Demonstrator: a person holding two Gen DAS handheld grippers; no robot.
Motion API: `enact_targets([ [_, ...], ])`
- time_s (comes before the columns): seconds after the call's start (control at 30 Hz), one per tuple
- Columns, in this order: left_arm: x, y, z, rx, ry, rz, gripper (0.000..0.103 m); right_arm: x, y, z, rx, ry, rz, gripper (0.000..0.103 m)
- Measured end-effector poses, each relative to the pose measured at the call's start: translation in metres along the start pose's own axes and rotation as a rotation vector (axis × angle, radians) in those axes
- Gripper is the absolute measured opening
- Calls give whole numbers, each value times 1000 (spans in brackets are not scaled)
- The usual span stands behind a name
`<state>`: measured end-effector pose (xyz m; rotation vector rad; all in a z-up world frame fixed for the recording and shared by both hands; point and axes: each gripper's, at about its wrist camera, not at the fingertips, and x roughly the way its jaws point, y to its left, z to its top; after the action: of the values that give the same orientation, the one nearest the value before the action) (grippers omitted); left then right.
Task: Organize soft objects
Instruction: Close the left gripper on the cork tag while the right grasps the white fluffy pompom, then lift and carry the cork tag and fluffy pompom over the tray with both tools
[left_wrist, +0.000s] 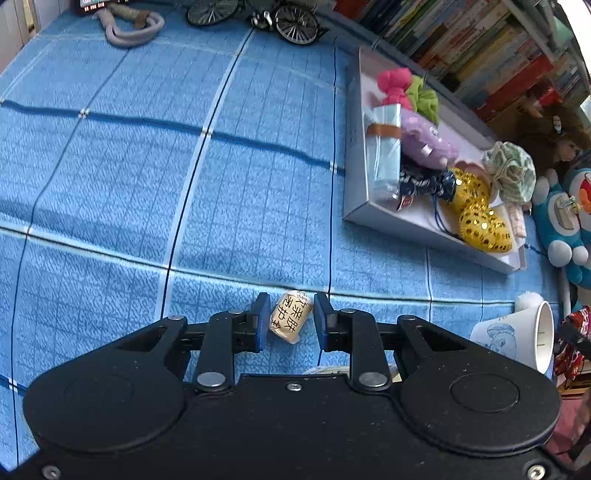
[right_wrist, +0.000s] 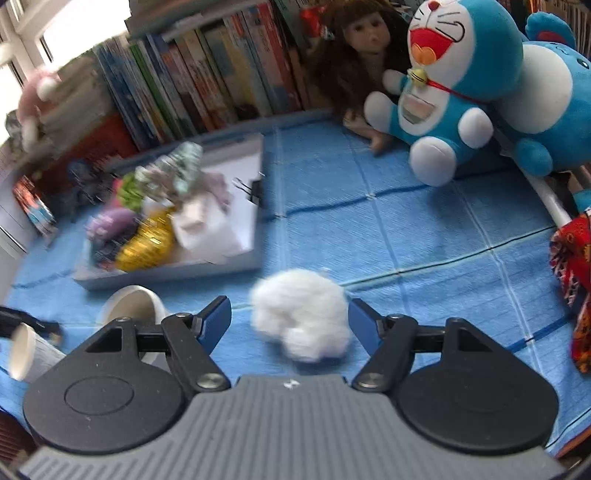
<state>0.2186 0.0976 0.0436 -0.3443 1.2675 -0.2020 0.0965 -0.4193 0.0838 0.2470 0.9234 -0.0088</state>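
Observation:
A small cream tissue packet (left_wrist: 290, 317) with black characters lies on the blue checked sheet, and my left gripper (left_wrist: 291, 297) is shut on it, a blue pad against each side. In the right wrist view a white cotton ball (right_wrist: 301, 314) sits on the sheet between the spread fingers of my right gripper (right_wrist: 288, 301), which is open, with a gap beside the left pad. The grey tray (left_wrist: 369, 210) at the right holds several soft things: pink, green and purple bundles, gold sequined pieces. The tray (right_wrist: 166, 275) shows blurred at the left.
A paper cup (left_wrist: 524, 336) lies on its side near the tray; more cups (right_wrist: 133, 302) lie left of my right gripper. A blue plush toy (right_wrist: 454, 85), a doll (right_wrist: 364, 33) and a red patterned cloth (right_wrist: 572, 266) line the right. Books (left_wrist: 480, 48) stand behind; a model bicycle (left_wrist: 255, 14) stands far off.

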Motion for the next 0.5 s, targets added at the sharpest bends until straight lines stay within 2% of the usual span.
enact_targets([
  [0.1,-7,-4,2,15,-29,4,23,8,6,-10,-81,-17,-32,80],
  [0.27,-16,-12,6,30,-58,7,23,26,6,-12,-116,-3,-3,86],
  [0.5,-26,-28,9,61,-84,9,23,56,9,-16,-157,12,27,88],
])
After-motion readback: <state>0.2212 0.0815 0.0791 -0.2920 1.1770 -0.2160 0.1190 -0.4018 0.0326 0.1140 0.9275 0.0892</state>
